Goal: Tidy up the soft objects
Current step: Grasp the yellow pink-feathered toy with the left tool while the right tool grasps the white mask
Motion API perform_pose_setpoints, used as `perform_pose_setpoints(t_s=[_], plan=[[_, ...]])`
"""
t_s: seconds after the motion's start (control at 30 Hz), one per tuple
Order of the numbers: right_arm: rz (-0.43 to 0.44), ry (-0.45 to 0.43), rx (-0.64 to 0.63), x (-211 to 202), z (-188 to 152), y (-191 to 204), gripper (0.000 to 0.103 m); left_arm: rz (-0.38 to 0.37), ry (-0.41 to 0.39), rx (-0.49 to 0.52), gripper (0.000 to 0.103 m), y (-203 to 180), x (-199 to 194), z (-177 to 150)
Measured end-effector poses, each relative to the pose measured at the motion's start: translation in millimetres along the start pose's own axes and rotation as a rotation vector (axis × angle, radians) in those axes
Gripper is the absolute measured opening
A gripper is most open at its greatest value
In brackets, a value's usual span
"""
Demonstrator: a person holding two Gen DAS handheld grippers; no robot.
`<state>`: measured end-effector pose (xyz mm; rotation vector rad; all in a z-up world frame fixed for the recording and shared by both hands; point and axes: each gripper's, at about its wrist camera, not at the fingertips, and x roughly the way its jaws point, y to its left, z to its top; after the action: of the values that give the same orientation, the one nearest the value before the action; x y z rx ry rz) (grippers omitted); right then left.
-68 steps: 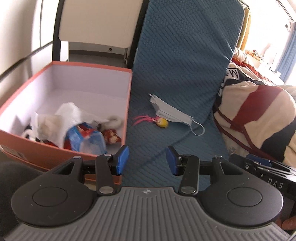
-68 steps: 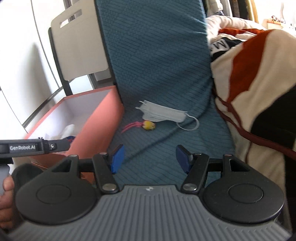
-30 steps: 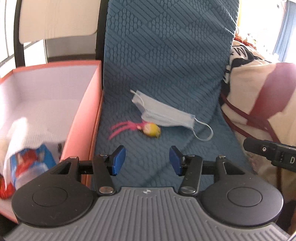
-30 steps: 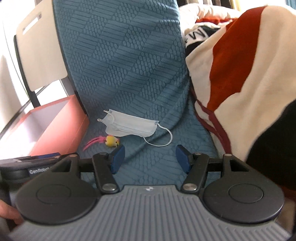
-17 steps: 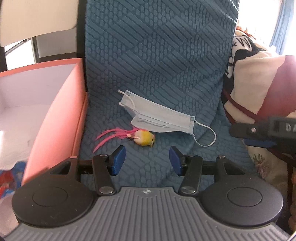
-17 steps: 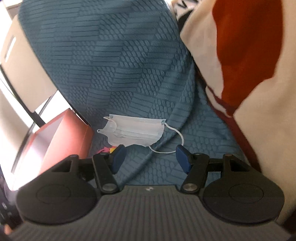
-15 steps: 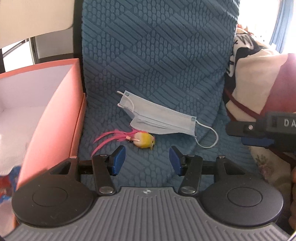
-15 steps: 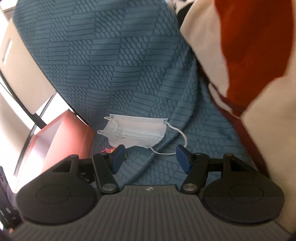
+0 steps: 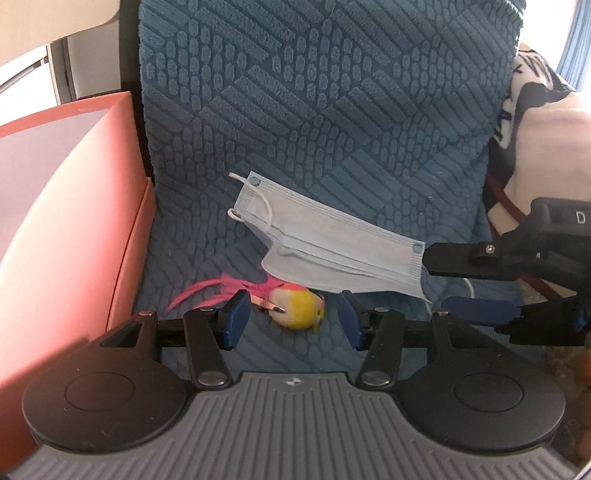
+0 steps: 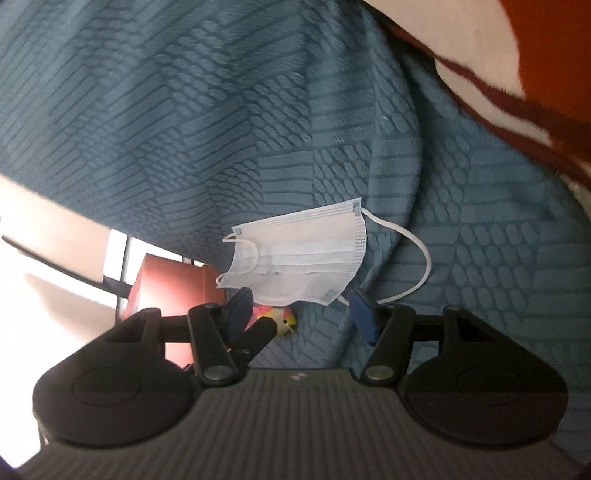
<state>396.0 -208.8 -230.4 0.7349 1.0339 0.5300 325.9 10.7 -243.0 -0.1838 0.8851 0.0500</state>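
A pale blue face mask [image 9: 332, 251] lies on the teal textured cushion [image 9: 332, 110]; it also shows in the right wrist view [image 10: 299, 262]. A small yellow toy with pink feathers [image 9: 297, 304] lies just in front of the mask, partly under its edge. My left gripper [image 9: 293, 319] is open, its blue pads on either side of the toy. My right gripper [image 10: 301, 314] is open, just short of the mask's lower edge. It also shows in the left wrist view [image 9: 461, 284] at the mask's right end. The toy [image 10: 280, 319] peeks out under the mask.
An orange box [image 9: 74, 221] with a pale inside stands against the cushion's left side; it also shows in the right wrist view [image 10: 173, 288]. A cream, red and dark striped blanket [image 9: 546, 129] is heaped on the right. A chair back [image 9: 44, 26] stands behind the box.
Both grippers have moved forward and down toward the cushion. The left one now straddles the yellow toy and the right one has closed in on the mask. The box contents have left the view.
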Motion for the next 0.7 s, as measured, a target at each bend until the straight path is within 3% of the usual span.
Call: perform_pose_setpoints(t_s=[0.13, 0.3, 0.7], plan=[[0.021, 0.024, 0.035, 13, 2, -2, 0.061, 0.022, 0.011, 0.018, 0.058, 3, 9, 4], [-0.018, 0.045, 0.068, 27, 2, -10, 0.057, 0.025, 0.025, 0.057, 0.059, 3, 20, 5], [-0.02, 0.009, 0.063, 26, 5, -14, 0.054, 0.014, 0.029, 0.075, 0.057, 8, 32, -4]])
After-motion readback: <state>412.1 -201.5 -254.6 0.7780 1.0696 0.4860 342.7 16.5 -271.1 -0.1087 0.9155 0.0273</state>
